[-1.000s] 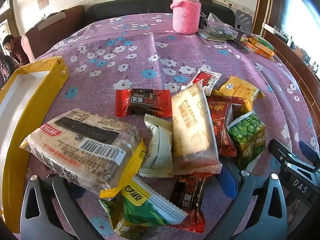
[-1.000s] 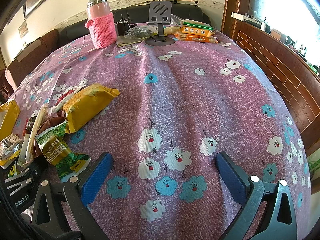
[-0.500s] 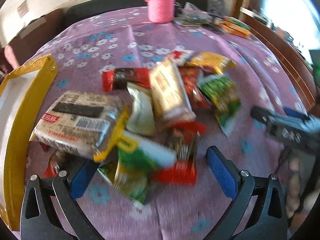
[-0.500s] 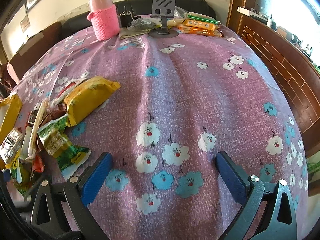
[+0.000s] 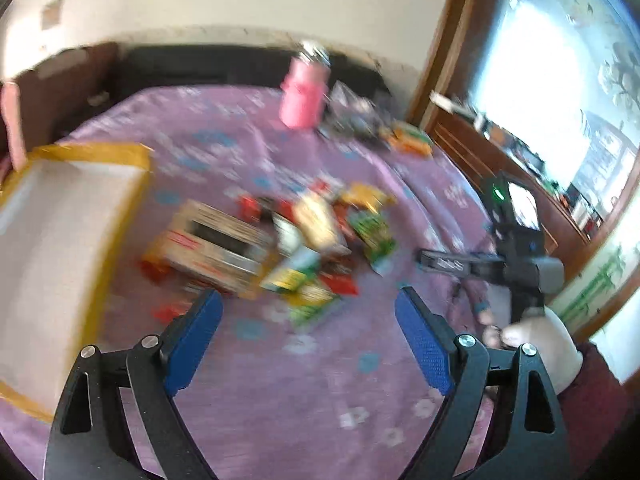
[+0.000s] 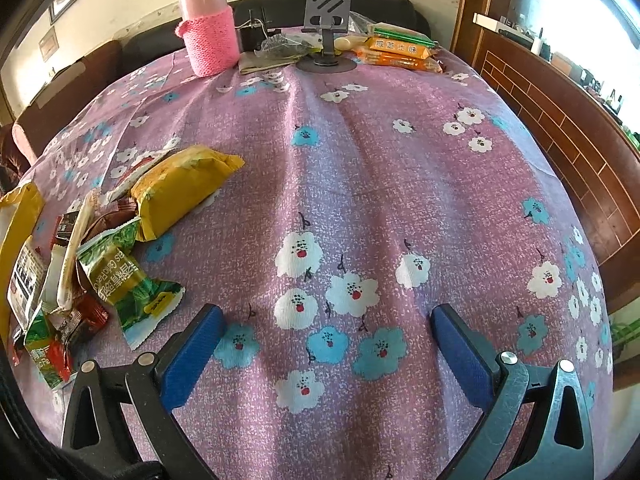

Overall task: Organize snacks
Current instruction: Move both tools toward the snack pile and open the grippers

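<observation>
My left hand-held gripper (image 5: 308, 334) hangs above the purple flowered cloth of the desk (image 6: 360, 184), its blue pads well apart, having just been closing a little, with nothing between them. The heap of foil and plastic snack packets (image 5: 280, 248) lies ahead of it, blurred, beside the open yellow cardboard box with a white inside (image 5: 60, 248) on the left. My right hand-held gripper (image 6: 328, 344) is spread wide over bare cloth, empty. In its view I count one puffy yellow packet (image 6: 180, 188) and one green pea packet (image 6: 124, 284) at the heap's near edge; the rest overlap too much to count. At the far edge stand one pink knit-sleeved flask (image 6: 208, 28), one grey phone stand (image 6: 326, 20) and orange packets (image 6: 396, 54). A wood-panelled wall (image 6: 560, 120) runs along the right.
</observation>
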Motion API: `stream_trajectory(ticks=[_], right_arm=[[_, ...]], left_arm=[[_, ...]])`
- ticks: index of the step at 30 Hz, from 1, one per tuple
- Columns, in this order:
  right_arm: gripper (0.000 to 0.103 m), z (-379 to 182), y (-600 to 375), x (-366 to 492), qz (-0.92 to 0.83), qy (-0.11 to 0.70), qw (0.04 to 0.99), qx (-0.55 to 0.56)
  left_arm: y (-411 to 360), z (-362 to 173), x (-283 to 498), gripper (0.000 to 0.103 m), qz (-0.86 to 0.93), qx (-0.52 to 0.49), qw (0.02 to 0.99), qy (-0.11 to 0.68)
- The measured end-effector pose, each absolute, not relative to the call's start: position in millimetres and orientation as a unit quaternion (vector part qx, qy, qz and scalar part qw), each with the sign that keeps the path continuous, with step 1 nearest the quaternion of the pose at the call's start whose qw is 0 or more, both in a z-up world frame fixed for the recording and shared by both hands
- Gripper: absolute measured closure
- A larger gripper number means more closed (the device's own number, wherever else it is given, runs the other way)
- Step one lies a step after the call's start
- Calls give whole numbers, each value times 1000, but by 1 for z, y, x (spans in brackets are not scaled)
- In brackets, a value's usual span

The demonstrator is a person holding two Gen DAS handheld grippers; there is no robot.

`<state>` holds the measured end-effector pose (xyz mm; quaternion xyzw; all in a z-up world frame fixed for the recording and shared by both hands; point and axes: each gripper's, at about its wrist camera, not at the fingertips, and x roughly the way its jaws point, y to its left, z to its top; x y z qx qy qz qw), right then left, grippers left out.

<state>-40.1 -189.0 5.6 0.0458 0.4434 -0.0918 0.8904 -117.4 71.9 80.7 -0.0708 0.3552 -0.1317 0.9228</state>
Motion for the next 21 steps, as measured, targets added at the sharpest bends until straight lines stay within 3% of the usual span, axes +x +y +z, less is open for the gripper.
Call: stream_trajectory(ticks=[2, 3, 6, 8, 10, 16, 18, 20, 21], right_arm=[[17, 18, -186, -52, -101, 415, 903, 37], [17, 25, -183, -59, -99, 397, 912, 35], [13, 57, -169, -93, -92, 310, 946, 25], [0, 67, -160, -104, -57, 277, 958, 33], [0, 68, -152, -102, -24, 293, 955, 45], [17, 50, -116, -89, 64, 360, 930, 47], [21, 45, -109, -88, 77, 368, 926, 43], [27, 42, -102, -88, 89, 375, 922, 46], [30, 41, -100, -89, 98, 377, 920, 49]], left_arm=[[99, 89, -123, 14, -98, -75, 934, 336], [115, 95, -125, 14, -75, -76, 940, 323], [150, 100, -123, 14, -27, -81, 950, 300], [164, 96, -121, 13, -6, -89, 949, 303], [173, 90, -121, 13, 1, -101, 945, 311], [164, 75, -120, 14, -34, -106, 932, 345], [157, 73, -120, 19, -59, -100, 930, 348], [147, 71, -121, 34, -76, -88, 928, 355], [143, 69, -118, 34, -83, -83, 925, 361]])
